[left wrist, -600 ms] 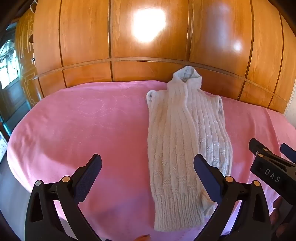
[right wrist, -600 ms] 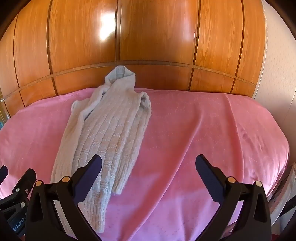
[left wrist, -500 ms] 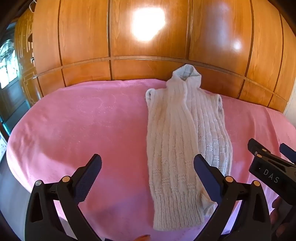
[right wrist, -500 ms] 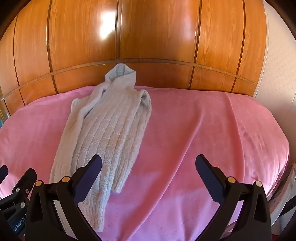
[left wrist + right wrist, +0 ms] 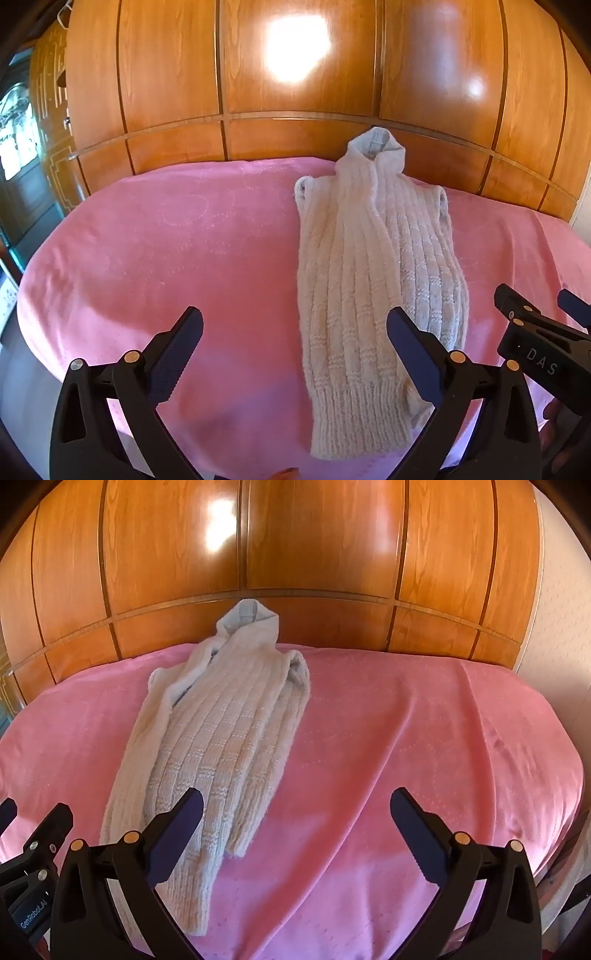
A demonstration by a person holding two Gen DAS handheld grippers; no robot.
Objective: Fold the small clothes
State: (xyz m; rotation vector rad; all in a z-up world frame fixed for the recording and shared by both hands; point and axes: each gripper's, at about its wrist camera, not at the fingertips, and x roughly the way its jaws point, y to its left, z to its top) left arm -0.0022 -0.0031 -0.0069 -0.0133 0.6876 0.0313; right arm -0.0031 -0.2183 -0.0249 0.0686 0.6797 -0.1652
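Surface: pink bedspread (image 5: 184, 258) with a faint embossed pattern, spread smooth over a bed; long shallow creases run across its right half in the right wrist view.
Room: glossy wooden panelling (image 5: 295, 74) rises behind the bed, with bright glare patches; a pale textured wall (image 5: 554, 609) stands at far right; a darker cabinet with inlaid lines (image 5: 48, 122) stands at far left.
Garment: cream ribbed knit hooded vest (image 5: 369, 266) lies lengthwise on the bedspread, hood propped against the panelling, hem toward the cameras, sides folded inward.
Left gripper (image 5: 295, 354): jaws spread wide, nothing between them, above the bedspread just left of the hem; its right finger overlaps the vest in view.
Right gripper (image 5: 295, 834): jaws spread wide, empty, above bare bedspread right of the vest.
Hidden or unclear: vest's underside and folded-in edges cannot be seen; a fingertip (image 5: 286, 472) is cut off at the left view's bottom edge; the window-like bright area at far left is too distorted to read.
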